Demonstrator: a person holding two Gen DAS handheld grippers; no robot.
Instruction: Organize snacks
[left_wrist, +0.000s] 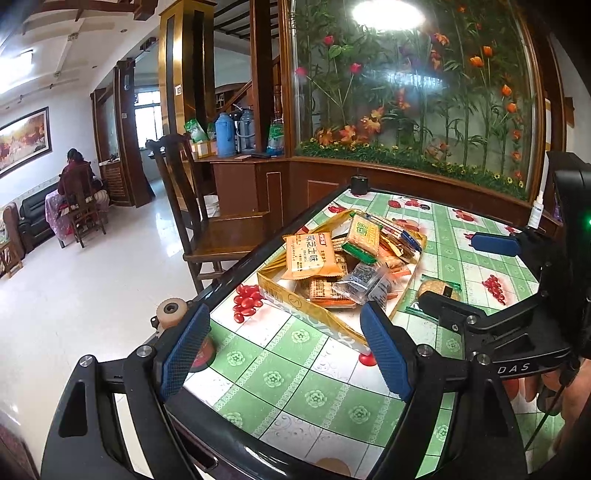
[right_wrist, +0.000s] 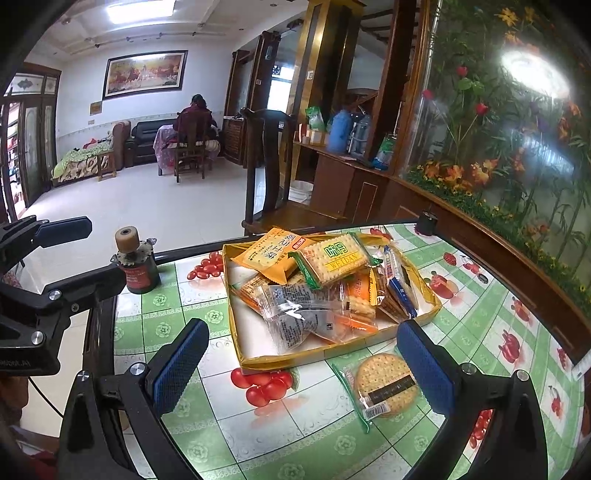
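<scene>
A shallow golden tray (left_wrist: 317, 318) (right_wrist: 332, 353) on the green checked tablecloth (right_wrist: 280, 443) holds several wrapped snacks, among them an orange packet (left_wrist: 310, 258) (right_wrist: 271, 254) and a green-edged cracker pack (left_wrist: 364, 234) (right_wrist: 332, 260). One round cracker in clear wrap (right_wrist: 384, 384) (left_wrist: 437, 288) lies on the cloth just outside the tray's near side. My right gripper (right_wrist: 303, 365) (left_wrist: 469, 275) is open; the round cracker sits between its fingers, close to the right pad, and is not pressed. My left gripper (left_wrist: 284, 352) is open and empty, short of the tray's corner.
A small motor with a rubber roller (right_wrist: 136, 266) (left_wrist: 170, 314) stands at the table's left corner. A black knob (left_wrist: 359, 184) (right_wrist: 427, 221) sits at the far edge. A wooden chair (left_wrist: 207, 221) stands beyond the table. A person (right_wrist: 194, 118) sits far off.
</scene>
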